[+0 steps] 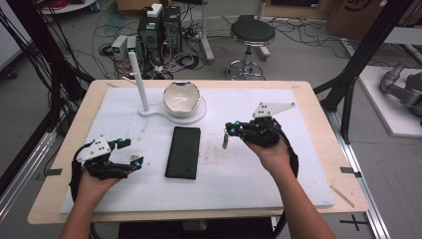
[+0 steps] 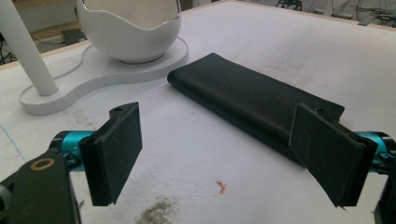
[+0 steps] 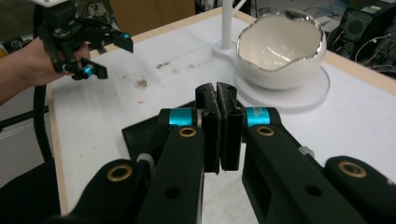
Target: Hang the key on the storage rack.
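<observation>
A flat black case (image 1: 183, 152) lies lengthwise in the middle of the white mat (image 1: 249, 179). My left gripper (image 1: 133, 152) rests just left of it, jaws wide open and empty. In the left gripper view the case (image 2: 243, 100) lies beyond the open jaws of the left gripper (image 2: 217, 112), with the right pad (image 2: 327, 154) overlapping its near end. My right gripper (image 1: 226, 135) hovers right of the case, jaws pressed shut with nothing seen between them. The right gripper view shows the shut right gripper (image 3: 217, 91) above the case's corner (image 3: 144, 133), and the left gripper (image 3: 105, 56) farther off.
A white egg-shaped bowl (image 1: 181, 98) with a jagged silver rim sits on a white base (image 1: 199, 115) behind the case, with an upright white post (image 1: 138, 74) on the base's left end. A stool (image 1: 251, 35), computers and cables stand beyond the table.
</observation>
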The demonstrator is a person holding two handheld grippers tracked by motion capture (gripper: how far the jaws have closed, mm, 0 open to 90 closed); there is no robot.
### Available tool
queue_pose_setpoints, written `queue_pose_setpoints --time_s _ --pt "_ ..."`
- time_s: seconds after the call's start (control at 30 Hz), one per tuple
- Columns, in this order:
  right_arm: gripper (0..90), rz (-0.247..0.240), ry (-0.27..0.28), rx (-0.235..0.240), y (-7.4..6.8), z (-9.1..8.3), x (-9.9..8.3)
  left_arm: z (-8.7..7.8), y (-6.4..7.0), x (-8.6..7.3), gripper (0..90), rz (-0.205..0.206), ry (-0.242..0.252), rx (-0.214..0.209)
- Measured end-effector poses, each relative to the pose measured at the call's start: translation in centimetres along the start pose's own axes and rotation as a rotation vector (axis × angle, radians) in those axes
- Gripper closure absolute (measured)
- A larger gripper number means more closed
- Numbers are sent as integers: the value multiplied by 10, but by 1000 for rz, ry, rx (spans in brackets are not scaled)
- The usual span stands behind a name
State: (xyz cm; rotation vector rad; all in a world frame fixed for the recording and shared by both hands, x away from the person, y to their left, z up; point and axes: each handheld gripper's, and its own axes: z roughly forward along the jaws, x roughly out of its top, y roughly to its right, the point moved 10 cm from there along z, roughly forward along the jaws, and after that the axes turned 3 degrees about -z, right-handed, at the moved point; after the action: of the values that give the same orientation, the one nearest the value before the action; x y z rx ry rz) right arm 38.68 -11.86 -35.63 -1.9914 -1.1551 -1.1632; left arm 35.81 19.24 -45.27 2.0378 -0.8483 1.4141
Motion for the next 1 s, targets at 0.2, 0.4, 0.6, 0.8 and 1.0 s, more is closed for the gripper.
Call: queue_pose_setpoints --time_s 0.2,0.4,0.6,0.8,1.0 --pt "900 -18 -11 21 7 14 25 -3 1 -3 174 -7 -1 2" --pt "900 -28 -20 53 10 31 51 -8 2 -5 174 -5 -3 8" --pt "900 -66 -12 72 11 48 77 -13 0 -5 174 -13 5 19" --pt "900 -82 -37 92 12 75 108 -16 -1 -5 174 -14 9 21" --pt "900 -93 -50 101 16 92 127 -14 -2 -6 173 -13 7 21"
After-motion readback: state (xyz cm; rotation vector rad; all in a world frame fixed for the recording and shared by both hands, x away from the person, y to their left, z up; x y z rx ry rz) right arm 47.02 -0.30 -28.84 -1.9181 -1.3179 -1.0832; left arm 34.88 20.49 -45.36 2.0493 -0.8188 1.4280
